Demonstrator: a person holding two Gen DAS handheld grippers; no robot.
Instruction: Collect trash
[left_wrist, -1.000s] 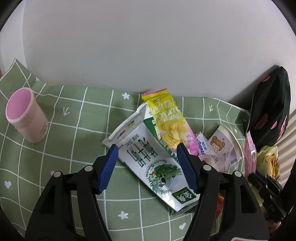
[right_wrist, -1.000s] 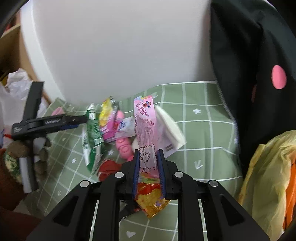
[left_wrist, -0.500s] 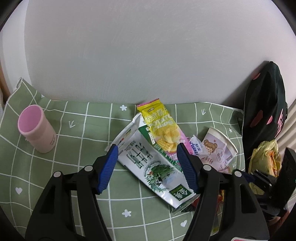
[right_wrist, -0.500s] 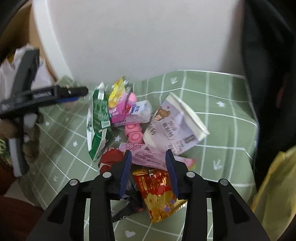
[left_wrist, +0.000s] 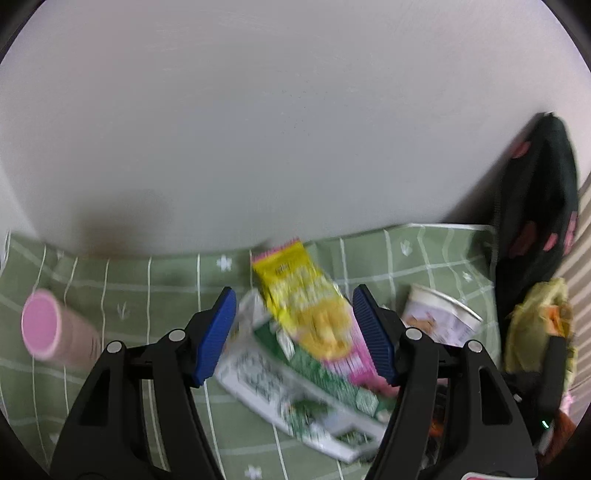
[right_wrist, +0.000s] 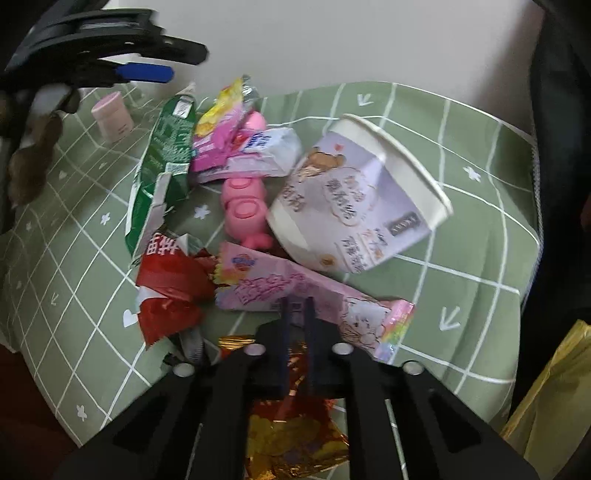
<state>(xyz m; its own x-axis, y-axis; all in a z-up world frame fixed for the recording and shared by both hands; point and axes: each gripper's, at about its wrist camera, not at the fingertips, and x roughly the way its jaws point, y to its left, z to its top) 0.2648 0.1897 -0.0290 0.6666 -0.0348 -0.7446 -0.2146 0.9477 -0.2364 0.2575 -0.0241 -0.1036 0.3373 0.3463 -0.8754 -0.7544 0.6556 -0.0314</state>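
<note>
A heap of trash lies on the green checked cloth (right_wrist: 461, 266). It holds a green-white carton (left_wrist: 295, 398), a yellow chips bag (left_wrist: 306, 306), a paper cup (right_wrist: 362, 206), a pink wrapper (right_wrist: 295, 291), a red wrapper (right_wrist: 170, 291) and a gold-red wrapper (right_wrist: 291, 435). My left gripper (left_wrist: 295, 336) is open above the carton and chips bag. My right gripper (right_wrist: 297, 321) has its fingers close together at the pink wrapper's near edge; the view is blurred there.
A pink cup (left_wrist: 48, 332) stands at the left on the cloth. A black dotted garment (left_wrist: 535, 221) hangs at the right. A yellow bag (right_wrist: 554, 398) sits at the right edge. A white wall is behind.
My right gripper released the pink wrapper, which fell flat on the heap, opened, then narrowed again near the wrapper. My left gripper tilted up and moved over the heap.
</note>
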